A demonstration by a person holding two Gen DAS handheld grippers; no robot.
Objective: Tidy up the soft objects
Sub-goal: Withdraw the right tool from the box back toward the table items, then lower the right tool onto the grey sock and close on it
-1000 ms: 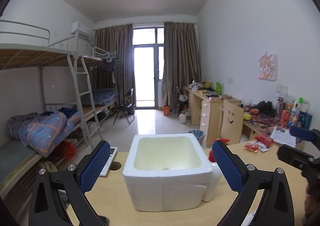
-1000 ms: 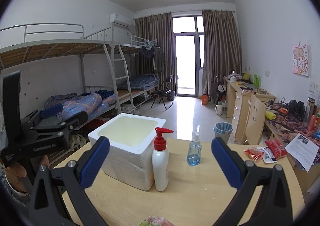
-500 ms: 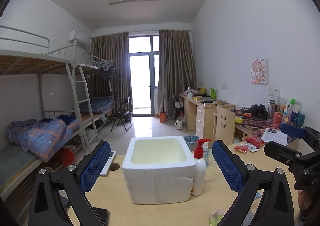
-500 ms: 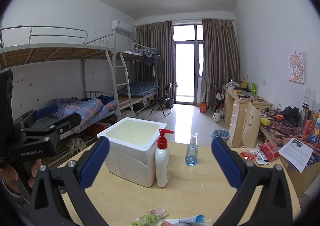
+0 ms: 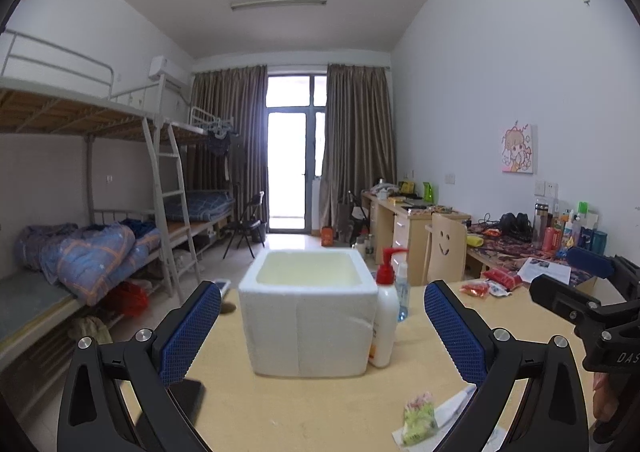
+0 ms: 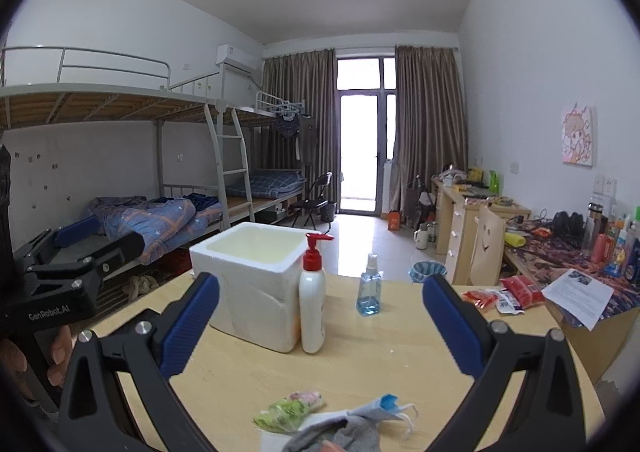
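Observation:
A white foam box (image 5: 308,312), open and empty, stands on the wooden table (image 5: 280,412); it also shows in the right wrist view (image 6: 252,284). Near the table's front edge lie a green floral soft packet (image 6: 288,410), a grey cloth (image 6: 340,436) and a blue face mask (image 6: 390,408). The packet also shows in the left wrist view (image 5: 418,418). My left gripper (image 5: 322,336) is open and empty, in front of the box. My right gripper (image 6: 320,326) is open and empty, above the soft items.
A white pump bottle with a red top (image 6: 313,304) stands against the box's right side. A small blue spray bottle (image 6: 369,286) stands behind it. Red snack packets (image 6: 504,292) lie at the table's right. A dark phone (image 5: 186,392) lies at the left.
Both grippers have pulled back from the box and risen a little. The soft packet, cloth and mask have come into view at the table's front edge.

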